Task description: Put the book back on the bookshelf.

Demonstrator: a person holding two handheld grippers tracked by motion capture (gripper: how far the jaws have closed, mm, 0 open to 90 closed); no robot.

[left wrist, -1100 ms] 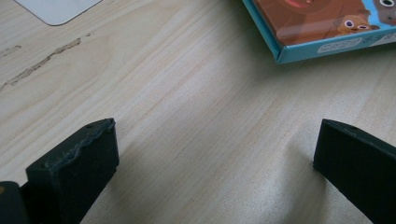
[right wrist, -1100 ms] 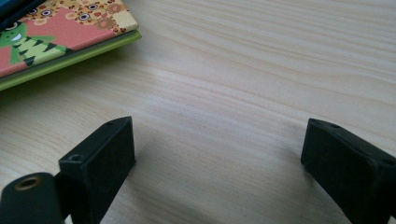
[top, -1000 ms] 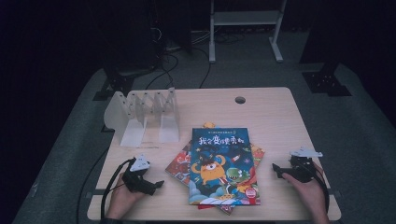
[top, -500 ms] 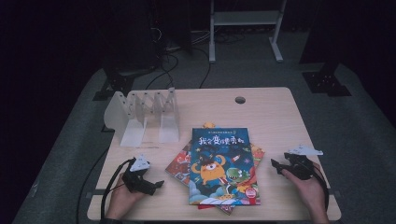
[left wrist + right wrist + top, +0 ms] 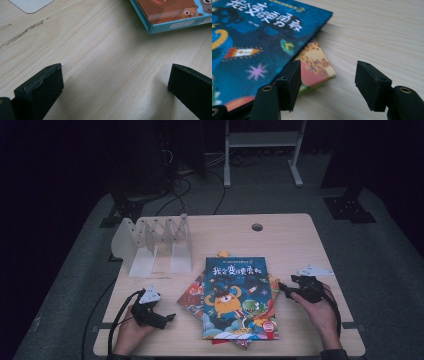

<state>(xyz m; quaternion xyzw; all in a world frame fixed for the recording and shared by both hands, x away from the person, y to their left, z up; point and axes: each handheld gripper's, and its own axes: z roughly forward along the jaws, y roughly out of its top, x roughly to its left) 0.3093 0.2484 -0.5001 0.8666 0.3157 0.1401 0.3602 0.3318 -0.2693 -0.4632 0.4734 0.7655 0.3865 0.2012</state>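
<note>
Your right gripper [image 5: 286,290] has moved in from a second ago to the right edge of the blue book [image 5: 239,299], jaws just closing, part open, gripping nothing yet. Left gripper [image 5: 167,316] rests left of that book, jaws wide, empty. Edge pickup looks next.

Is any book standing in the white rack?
No, the white rack holds nothing; the blue book lies flat atop the pile.

Top blue book [image 5: 239,300]: large white Chinese title across cover top [image 5: 265,18], individual characters not surely legible. Small round red badge at cover's lower right, its print too small to read.
</note>
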